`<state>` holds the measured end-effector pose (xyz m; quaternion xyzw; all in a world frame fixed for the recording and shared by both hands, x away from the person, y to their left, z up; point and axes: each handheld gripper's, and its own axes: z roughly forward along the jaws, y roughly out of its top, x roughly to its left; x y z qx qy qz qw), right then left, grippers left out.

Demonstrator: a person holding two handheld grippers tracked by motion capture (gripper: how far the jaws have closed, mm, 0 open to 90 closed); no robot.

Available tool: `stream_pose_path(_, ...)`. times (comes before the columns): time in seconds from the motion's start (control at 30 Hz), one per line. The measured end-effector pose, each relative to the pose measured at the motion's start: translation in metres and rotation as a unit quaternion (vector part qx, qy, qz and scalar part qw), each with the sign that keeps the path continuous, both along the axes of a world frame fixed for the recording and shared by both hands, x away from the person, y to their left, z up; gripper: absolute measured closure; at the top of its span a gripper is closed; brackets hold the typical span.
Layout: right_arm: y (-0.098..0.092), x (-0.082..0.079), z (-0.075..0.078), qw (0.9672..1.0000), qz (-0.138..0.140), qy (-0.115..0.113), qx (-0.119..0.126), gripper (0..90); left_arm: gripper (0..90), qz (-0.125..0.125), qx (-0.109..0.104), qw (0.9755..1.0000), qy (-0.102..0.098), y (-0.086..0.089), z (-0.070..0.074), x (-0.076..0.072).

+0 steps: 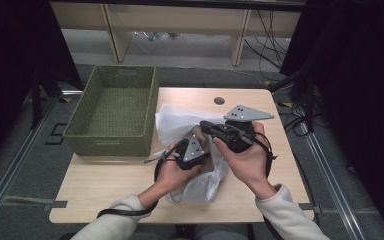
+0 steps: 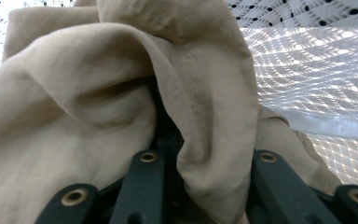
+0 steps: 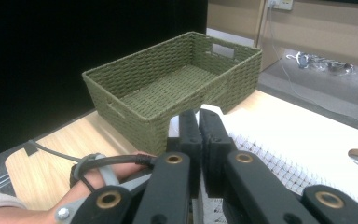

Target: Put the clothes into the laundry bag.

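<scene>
a: nearest item, lower centre of the high view?

b: left hand-held gripper [image 1: 189,150], down in the white mesh bag [image 1: 200,185] on the counter [image 1: 105,190]. in its own view a fold of beige cloth [image 2: 121,102] hangs between the jaws, which stand apart; the pads do not appear to clamp it. cloth sits inside the bag, mesh visible behind it at upper right.

a: right side?

b: right hand-held gripper [image 1: 205,125], just above and right of the left one, jaws closed together. its view shows the white mesh edge at the tips; judged to be holding the bag's mouth, though the pinch itself is hard to see.

a: farther back?

b: green woven basket [image 1: 111,111], upper left, nothing seen inside.

a: progress?

b: judged: cloth is in the bag. remaining: left withdraws, bag closed or moved, possibly to the basket.
</scene>
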<state>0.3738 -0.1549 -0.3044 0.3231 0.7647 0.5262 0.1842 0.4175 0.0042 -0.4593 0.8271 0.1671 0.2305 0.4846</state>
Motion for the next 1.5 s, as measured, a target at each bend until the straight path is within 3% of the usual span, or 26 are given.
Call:
stream_pose_path(0.43,0.000,0.000,0.000,1.0000,0.000,0.007,0.003,89.7,64.5,0.001,-0.013,0.9999,0.006,0.004,-0.001,-0.003)
stream_pose_path(0.47,-0.001,0.002,0.000,1.0000,0.006,-0.004,-0.003,89.7,63.1,0.000,-0.013,0.9999,0.007,0.004,-0.001,-0.003)
stream_pose_path(0.73,-0.001,0.001,0.000,1.0000,0.008,-0.002,-0.003,89.7,40.7,-0.020,-0.023,0.9994,0.013,0.003,-0.003,-0.009)
stream_pose_path(0.9,-0.002,0.000,0.001,1.0000,0.002,0.007,-0.002,89.7,33.1,-0.008,-0.031,0.9994,-0.011,0.013,0.004,-0.020)
stream_pose_path(1.0,-0.002,0.000,0.001,1.0000,0.002,0.004,-0.003,89.7,32.0,0.001,-0.036,0.9993,-0.008,0.022,0.010,-0.029)
stream_pose_path(1.03,-0.001,0.001,0.000,1.0000,0.007,0.005,0.002,89.7,32.0,-0.004,-0.033,0.9993,-0.017,0.026,0.012,-0.030)
stream_pose_path(1.1,-0.001,0.001,0.000,1.0000,0.008,0.004,-0.003,89.7,32.0,-0.005,-0.045,0.9988,-0.018,0.030,0.014,-0.035)
stream_pose_path(1.13,-0.001,0.001,0.000,1.0000,0.007,0.004,-0.004,89.7,32.1,-0.009,-0.038,0.9987,-0.032,0.033,0.016,-0.036)
stream_pose_path(1.5,0.000,0.000,0.000,0.9999,0.003,0.012,0.001,89.7,39.0,0.005,-0.045,0.9987,-0.021,0.056,0.014,-0.051)
